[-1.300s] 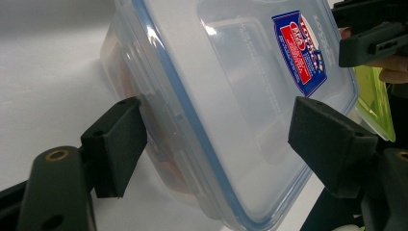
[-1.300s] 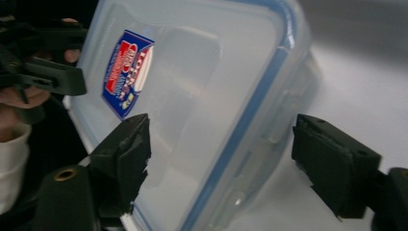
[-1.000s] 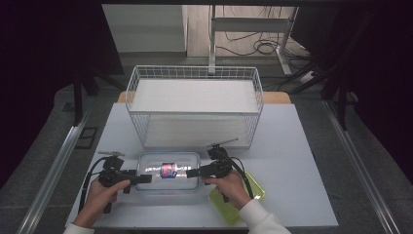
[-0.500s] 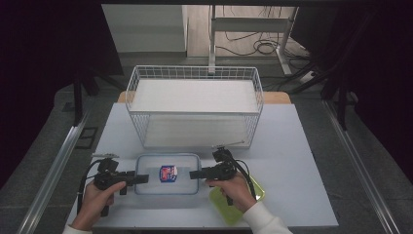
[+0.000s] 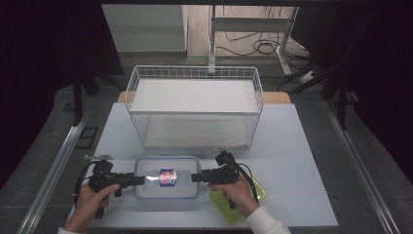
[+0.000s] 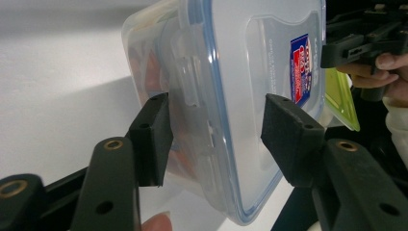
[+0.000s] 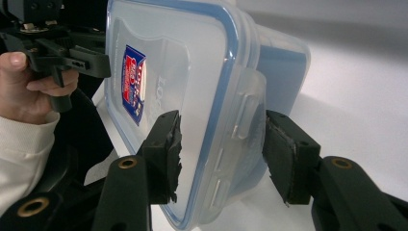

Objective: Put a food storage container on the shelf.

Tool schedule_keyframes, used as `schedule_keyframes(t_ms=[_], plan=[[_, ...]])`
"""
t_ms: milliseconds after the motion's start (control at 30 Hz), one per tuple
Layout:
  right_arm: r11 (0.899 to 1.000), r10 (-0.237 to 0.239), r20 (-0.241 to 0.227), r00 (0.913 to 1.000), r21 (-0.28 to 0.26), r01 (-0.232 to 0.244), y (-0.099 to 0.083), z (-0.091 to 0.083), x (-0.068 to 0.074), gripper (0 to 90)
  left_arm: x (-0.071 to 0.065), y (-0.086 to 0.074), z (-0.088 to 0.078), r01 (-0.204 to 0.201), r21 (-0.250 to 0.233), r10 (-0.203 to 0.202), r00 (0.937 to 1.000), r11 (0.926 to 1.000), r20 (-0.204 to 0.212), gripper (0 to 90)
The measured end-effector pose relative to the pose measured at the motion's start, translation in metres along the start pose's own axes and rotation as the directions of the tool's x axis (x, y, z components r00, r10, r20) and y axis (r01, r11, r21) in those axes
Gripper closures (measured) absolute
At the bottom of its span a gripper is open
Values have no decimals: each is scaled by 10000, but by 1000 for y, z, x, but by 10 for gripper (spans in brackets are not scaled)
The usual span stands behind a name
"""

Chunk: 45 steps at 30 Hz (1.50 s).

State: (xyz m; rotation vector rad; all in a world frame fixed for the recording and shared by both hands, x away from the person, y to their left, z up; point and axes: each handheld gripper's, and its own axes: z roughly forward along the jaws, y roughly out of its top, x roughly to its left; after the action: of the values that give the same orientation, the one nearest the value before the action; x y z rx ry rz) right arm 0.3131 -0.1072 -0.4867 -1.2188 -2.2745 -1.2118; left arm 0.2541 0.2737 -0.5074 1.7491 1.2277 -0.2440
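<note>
White table [image 5: 302, 146] near edge held a lidded box [image 5: 166, 165] lying long axis left-right between both grippers, left gripper [image 5: 139, 180] at its left end and right gripper [image 5: 195, 177] at its right, equally near, each with jaws half-wide, just closing around an end latch, pads not yet pressing.

The high view is lit from above: the tabletop [image 5: 302, 161] is bright and even, while the room past its left and right edges falls into near black. The basket [image 5: 195, 105] casts only a faint shadow. A small glare spot sits on the box [image 5: 165, 190] lid near the front edge. In both gripper views the near jaws are soft, the lid reflects pale light, and the box throws a grey shadow on the tabletop.
</note>
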Motion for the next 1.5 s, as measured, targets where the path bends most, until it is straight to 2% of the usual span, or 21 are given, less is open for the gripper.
schedule_keyframes(t_ms=[333,600,1133,1333,1433,1500], plan=[[9999,-70,-94,9999,-129,69,-4,-2,0,506,0,-1,-2,-122,-108,124,9998,9999,129,475],[9996,-62,-98,9999,-260,59,-7,-4,3,524,-4,-2,-2,-236,-129,235,9997,9996,-88,476],[9968,-300,24,9995,-737,301,-12,-10,8,520,-9,-4,-7,-342,-434,348,9993,9985,143,505],[9934,-593,137,9981,-973,604,-11,-18,16,520,-19,-1,-12,-647,-571,654,9978,9963,101,506],[9902,-762,158,9970,-1164,776,-9,-26,20,518,-25,1,-16,-755,-777,778,9966,9941,271,523],[9876,-887,130,9960,-1289,896,-8,-30,22,519,-31,4,-17,-946,-802,963,9952,9923,185,525]])
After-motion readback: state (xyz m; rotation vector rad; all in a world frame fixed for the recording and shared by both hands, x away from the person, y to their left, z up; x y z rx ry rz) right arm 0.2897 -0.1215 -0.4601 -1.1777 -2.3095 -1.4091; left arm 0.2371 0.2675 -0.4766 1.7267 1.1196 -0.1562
